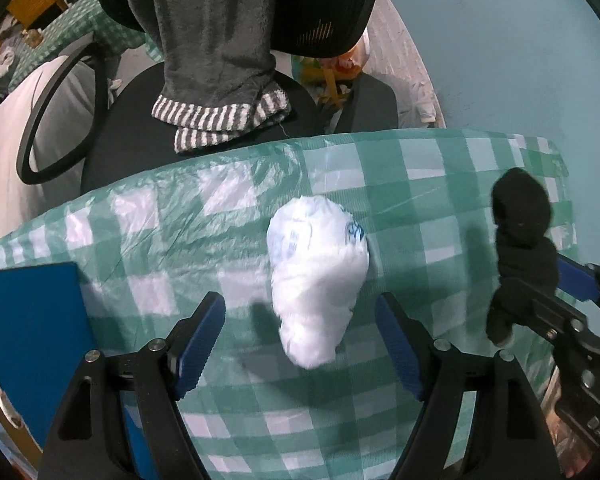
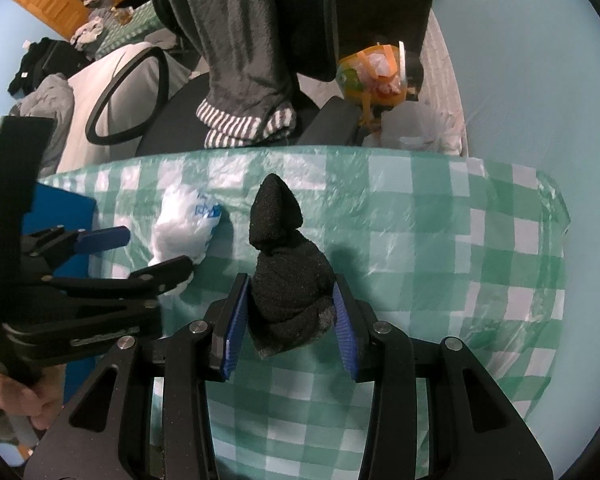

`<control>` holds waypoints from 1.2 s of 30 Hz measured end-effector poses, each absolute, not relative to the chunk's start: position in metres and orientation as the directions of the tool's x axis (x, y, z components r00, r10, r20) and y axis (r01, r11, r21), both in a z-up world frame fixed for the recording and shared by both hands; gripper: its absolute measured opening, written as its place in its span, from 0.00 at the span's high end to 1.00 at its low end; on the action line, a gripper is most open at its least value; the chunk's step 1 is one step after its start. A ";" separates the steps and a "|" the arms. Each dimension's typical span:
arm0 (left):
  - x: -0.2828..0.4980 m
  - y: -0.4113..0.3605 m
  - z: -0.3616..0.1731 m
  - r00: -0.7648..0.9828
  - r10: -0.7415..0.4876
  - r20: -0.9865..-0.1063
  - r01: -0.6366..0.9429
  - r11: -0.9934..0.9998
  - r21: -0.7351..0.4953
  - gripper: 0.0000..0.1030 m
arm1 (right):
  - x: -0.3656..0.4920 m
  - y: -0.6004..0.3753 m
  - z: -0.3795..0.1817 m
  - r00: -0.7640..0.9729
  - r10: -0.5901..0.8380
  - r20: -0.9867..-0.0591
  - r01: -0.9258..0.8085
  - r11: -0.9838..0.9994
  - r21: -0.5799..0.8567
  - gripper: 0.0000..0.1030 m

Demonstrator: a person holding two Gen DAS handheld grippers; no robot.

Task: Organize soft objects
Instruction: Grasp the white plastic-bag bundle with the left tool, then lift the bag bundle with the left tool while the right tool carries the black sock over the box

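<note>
White crumpled bundle point(image 1: 318, 276) between spread left tongs point(image 1: 300, 350), untouched; right tongs point(image 2: 290, 320) pinching black sock roll point(image 2: 290, 280).

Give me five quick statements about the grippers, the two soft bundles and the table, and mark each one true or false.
1. The right gripper is clamped on the black sock bundle. True.
2. The left gripper is squeezing the white bundle. False: its fingers stand wide apart, clear of the bundle on both sides.
3. The table is covered with a green and white checked cloth. True.
4. The white bundle lies on the chair seat. False: it lies on the checked cloth.
5. A grey towel with striped ends hangs over the black chair. True.
</note>
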State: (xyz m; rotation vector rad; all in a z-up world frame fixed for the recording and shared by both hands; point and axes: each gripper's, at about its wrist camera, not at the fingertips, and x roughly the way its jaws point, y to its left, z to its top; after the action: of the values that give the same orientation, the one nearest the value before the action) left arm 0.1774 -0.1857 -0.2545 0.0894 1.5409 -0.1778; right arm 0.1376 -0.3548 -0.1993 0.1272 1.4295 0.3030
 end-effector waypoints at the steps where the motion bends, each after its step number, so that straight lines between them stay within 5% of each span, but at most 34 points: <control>1: 0.179 -0.187 -0.257 0.019 -0.056 -0.998 0.167 0.985 -0.052 0.24 | 0.138 -0.356 -0.199 0.113 0.279 -0.954 -0.129 0.956 0.265 0.62; 9: 0.187 -0.192 -0.268 0.017 -0.053 -0.998 0.155 0.987 -0.049 0.24 | 0.139 -0.363 -0.196 0.123 0.269 -0.955 -0.133 0.958 0.253 0.62; 14: 0.187 -0.196 -0.267 0.018 -0.059 -0.998 0.178 0.982 -0.055 0.48 | 0.137 -0.365 -0.194 0.128 0.263 -0.956 -0.143 0.959 0.245 0.62; 18: 0.184 -0.196 -0.266 0.027 -0.057 -0.998 0.184 0.982 -0.051 0.55 | 0.137 -0.365 -0.192 0.134 0.260 -0.956 -0.153 0.959 0.240 0.62; 36: 0.151 -0.180 -0.208 0.124 -0.086 -0.988 0.187 0.980 -0.062 0.57 | 0.128 -0.356 -0.164 0.173 0.265 -0.949 -0.213 0.951 0.226 0.62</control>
State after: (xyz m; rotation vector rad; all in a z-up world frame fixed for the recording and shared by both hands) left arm 0.1510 -0.1803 -0.2081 0.0842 1.4327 -0.1996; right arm 0.1283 -0.3555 -0.1636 0.0448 1.3552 0.3388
